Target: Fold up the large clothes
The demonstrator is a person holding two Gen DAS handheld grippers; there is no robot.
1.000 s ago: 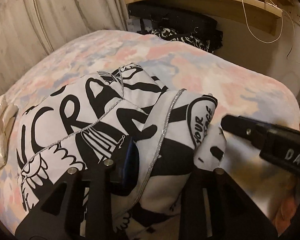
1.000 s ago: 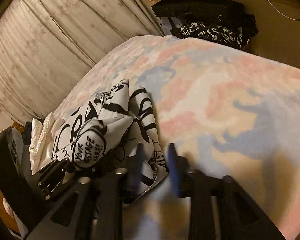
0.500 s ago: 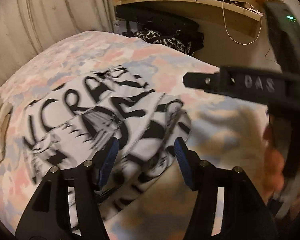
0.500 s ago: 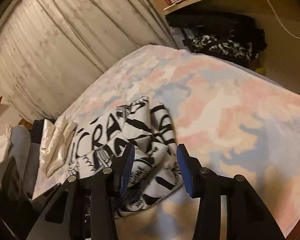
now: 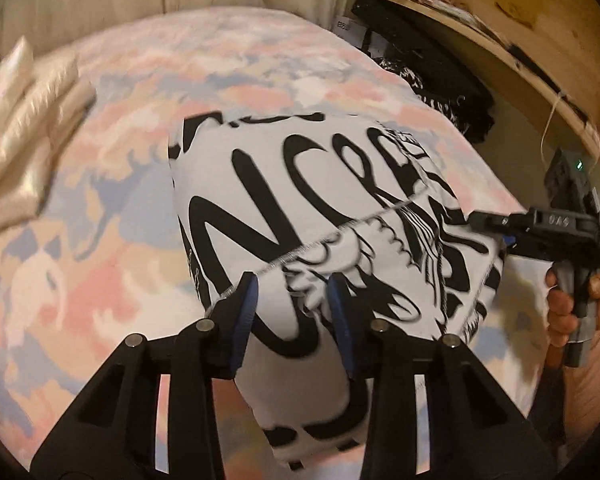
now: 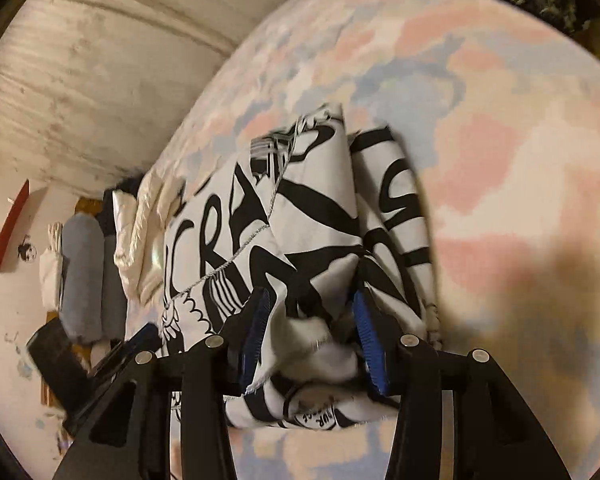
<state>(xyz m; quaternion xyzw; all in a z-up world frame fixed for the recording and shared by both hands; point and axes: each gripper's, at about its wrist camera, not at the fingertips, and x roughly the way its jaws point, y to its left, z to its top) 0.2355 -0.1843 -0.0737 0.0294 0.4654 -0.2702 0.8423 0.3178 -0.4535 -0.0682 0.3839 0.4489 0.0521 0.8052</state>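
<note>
A white garment with bold black lettering (image 5: 300, 208) lies folded into a thick bundle on a bed with a pink, blue and white cover (image 5: 100, 208). It also shows in the right wrist view (image 6: 300, 240). My left gripper (image 5: 294, 312) is open, its jaws straddling the near edge of the bundle. My right gripper (image 6: 310, 332) is open, with bunched cloth between its jaws at the bundle's right end. The right gripper also shows in the left wrist view (image 5: 500, 228), touching that end.
A cream shiny garment (image 5: 24, 128) lies at the bed's far left. A wooden shelf (image 5: 500, 40) and dark clothes (image 5: 440, 80) stand beyond the bed. Pale curtains (image 6: 100, 60) hang behind. Rolled items (image 6: 80, 272) lie on the floor.
Both grippers have come down onto the bundle. The left moved to its near edge, the right to its right end. The garment looks flatter and more spread than a second ago.
</note>
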